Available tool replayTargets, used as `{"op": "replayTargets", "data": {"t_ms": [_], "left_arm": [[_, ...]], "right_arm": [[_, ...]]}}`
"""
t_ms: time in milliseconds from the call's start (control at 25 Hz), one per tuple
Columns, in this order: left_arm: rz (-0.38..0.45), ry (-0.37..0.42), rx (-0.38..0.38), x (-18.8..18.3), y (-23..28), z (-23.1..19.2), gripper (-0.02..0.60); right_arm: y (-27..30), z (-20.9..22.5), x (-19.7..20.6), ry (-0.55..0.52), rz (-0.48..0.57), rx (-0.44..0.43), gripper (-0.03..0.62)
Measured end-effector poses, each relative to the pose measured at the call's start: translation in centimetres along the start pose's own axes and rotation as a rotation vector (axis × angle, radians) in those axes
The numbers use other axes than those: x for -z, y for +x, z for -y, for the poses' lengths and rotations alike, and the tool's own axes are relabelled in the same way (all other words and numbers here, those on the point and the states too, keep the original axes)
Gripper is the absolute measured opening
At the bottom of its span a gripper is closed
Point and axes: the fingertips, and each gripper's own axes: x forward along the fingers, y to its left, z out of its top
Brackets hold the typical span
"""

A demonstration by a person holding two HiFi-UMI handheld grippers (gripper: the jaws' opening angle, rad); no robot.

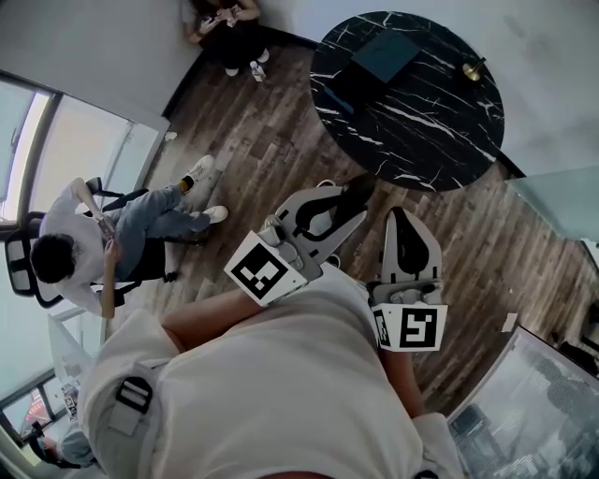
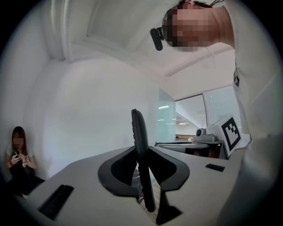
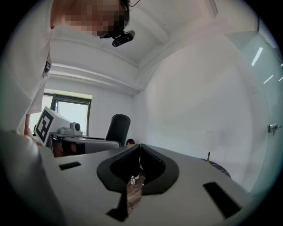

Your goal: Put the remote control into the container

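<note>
left gripper (image 1: 344,201) is clenched on the remote control (image 2: 140,132), which stands on edge between the dark pads, its upper end rising above the jaw tips and its lower end reaching down past them. right gripper (image 3: 139,147) has its jaws pressed together with nothing between them; only a strip of floor shows through the slot below the tips. both tools are held side by side in front of the person's pale shirt, each with its marker cube nearest the body, over a wood plank floor (image 1: 271,140). beyond their tips stands a round black table (image 1: 421,122) veined with white. on its far part lies a dark rectangular container (image 1: 386,56), well apart from the remote control, which is off the table altogether and above the floor. a small brass object (image 1: 473,67) sits near the table's far right edge. to the left a person (image 1: 84,248) sits in a chair, and another person (image 1: 229,23) sits against the far wall.
</note>
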Motion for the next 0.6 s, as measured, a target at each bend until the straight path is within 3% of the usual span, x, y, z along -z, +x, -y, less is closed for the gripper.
{"op": "replayTargets", "data": {"t_ms": [600], "left_arm": [[-0.007,-0.01,0.042,-2.8,7.8,-15.1,0.083]], "right_arm": [[16.1,5.8,-2.7,-0.023,-0.011,0.038,0.011]]}}
